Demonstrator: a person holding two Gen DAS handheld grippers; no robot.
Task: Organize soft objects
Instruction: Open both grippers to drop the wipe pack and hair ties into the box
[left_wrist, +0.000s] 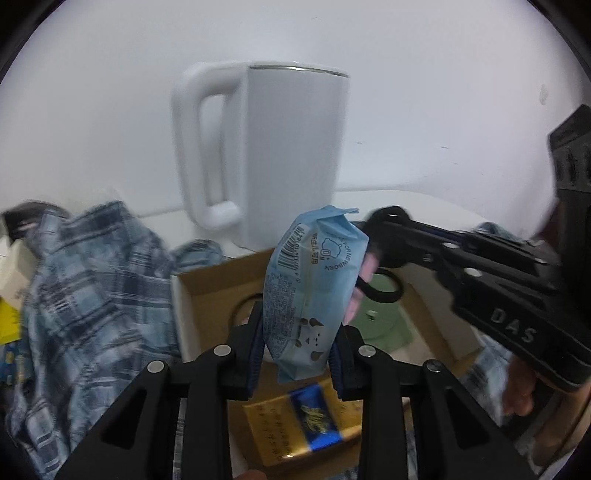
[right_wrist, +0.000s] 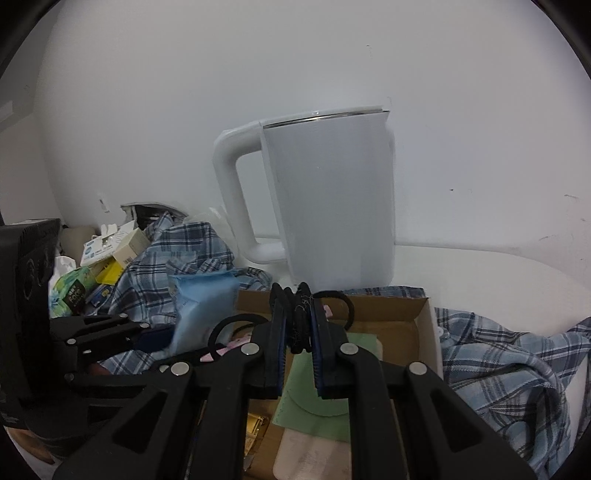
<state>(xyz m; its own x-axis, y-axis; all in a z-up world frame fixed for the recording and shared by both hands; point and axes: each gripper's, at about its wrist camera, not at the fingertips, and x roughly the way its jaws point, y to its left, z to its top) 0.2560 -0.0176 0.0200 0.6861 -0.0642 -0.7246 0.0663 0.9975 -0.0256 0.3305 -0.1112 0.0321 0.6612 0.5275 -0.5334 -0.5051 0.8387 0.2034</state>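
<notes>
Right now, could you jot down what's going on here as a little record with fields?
Left gripper: jaws around a light blue wipes pack, held upright above the box
Right gripper: jaws shut on black hair ties
Cardboard box: open, under both grippers; a green item and a gold and blue packet lie inside
White kettle: behind the box, handle to the left
Plaid shirt: crumpled around the box
</notes>
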